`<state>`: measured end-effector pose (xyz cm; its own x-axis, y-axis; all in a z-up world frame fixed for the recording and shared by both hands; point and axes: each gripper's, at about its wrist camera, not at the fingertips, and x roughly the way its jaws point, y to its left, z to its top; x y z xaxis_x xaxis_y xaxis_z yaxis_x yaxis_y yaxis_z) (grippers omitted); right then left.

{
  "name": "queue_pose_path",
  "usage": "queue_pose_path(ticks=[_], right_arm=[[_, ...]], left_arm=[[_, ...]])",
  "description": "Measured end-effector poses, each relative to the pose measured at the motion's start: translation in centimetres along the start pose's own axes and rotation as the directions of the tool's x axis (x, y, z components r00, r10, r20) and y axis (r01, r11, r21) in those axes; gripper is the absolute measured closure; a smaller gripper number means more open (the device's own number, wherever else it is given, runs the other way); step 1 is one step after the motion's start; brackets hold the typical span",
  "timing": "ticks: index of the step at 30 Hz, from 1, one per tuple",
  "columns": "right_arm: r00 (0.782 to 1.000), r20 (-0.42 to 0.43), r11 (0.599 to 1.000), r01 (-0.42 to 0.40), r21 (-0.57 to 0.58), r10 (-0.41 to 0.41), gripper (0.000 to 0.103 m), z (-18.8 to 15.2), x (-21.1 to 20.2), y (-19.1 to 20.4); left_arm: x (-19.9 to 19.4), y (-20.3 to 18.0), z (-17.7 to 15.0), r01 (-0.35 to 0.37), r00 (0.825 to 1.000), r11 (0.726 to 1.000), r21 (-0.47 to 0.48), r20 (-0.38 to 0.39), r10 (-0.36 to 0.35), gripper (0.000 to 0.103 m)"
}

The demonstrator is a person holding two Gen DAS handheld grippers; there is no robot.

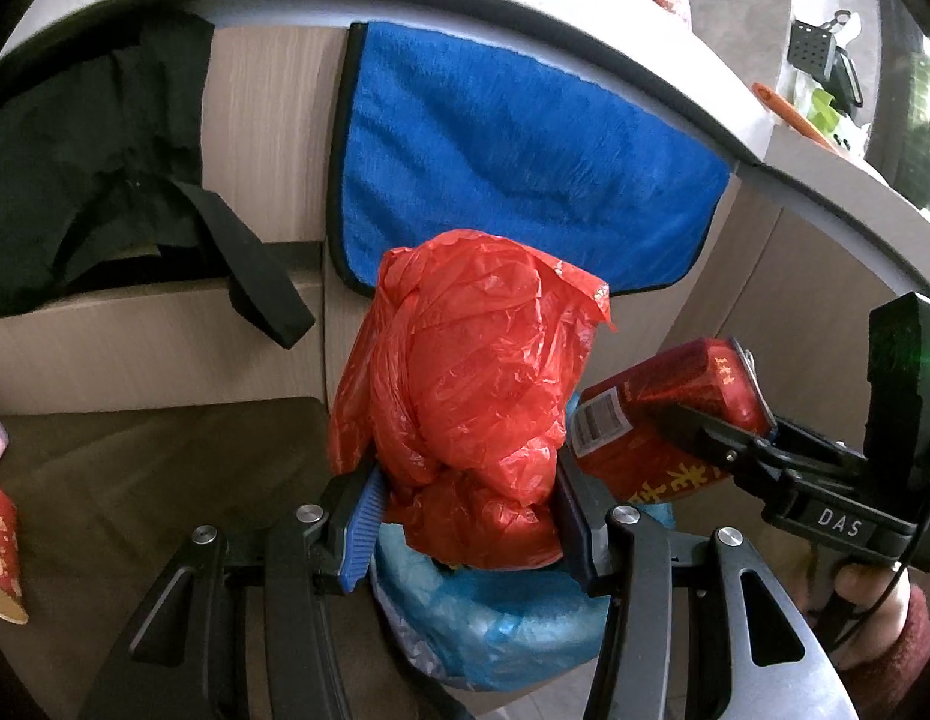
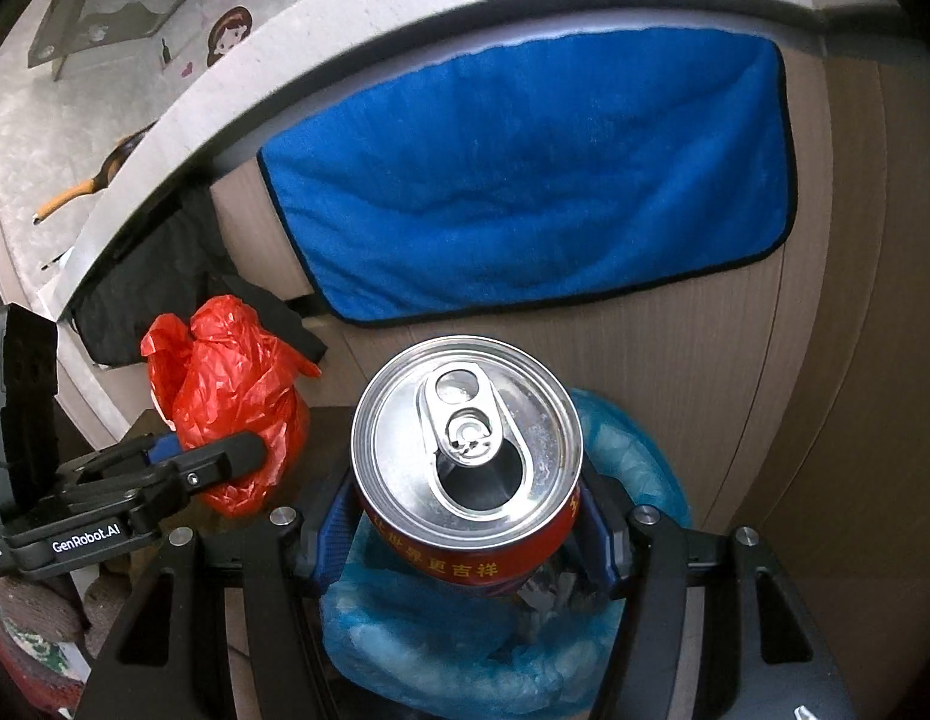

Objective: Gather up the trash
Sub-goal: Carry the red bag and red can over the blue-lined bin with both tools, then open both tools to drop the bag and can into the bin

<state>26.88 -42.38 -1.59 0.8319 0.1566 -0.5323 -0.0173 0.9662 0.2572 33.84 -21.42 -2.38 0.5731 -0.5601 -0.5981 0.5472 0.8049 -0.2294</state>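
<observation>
Over bin: both loads poised above blue-lined bin.
Left tongs: pinching red bag.
Right tongs: pinching can.
Next: spread, drop both in.

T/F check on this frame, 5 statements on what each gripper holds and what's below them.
1. The left gripper is shut on a red bag. True.
2. The right gripper holds a glass bottle. False: it is shut on a red can.
3. The can is already opened. True: the tab is up and the mouth is open.
4. A bin with a blue liner sits below both grippers. True.
5. The blue towel lies flat on the floor. False: it hangs from the counter edge down the cabinet front.
</observation>
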Motion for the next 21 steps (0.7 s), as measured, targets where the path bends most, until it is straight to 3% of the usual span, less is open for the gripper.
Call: queue_pose_path(ticks=[6, 8, 15, 21], right_arm=[[1.000, -0.026, 1.000, 0.008, 0.011, -0.007, 0.045, -0.3, 1.3, -0.2], [0.999, -0.033, 1.000, 0.014, 0.016, -0.014, 0.044, -0.4, 1.6, -0.3], [0.998, -0.028, 0.998, 0.056, 0.016, -0.056, 0.035, -0.6, 1.5, -0.2], [0.998, -0.026, 0.998, 0.058, 0.021, -0.057, 0.035, -0.8, 0.8, 0.0]], left_arm=[[1.7, 0.4, -0.2, 0.015, 0.999, 1.000, -0.014, -0.039, -0.016, 0.052], [2.2, 0.7, -0.3, 0.054, 0.997, 0.998, -0.031, -0.055, -0.056, 0.051], [1.7, 1.8, -0.1, 0.098, 0.995, 0.993, -0.069, -0.023, -0.100, 0.024], [-0.4, 3.5, 0.4, 0.073, 0.997, 0.992, -0.105, 0.015, -0.072, 0.024]])
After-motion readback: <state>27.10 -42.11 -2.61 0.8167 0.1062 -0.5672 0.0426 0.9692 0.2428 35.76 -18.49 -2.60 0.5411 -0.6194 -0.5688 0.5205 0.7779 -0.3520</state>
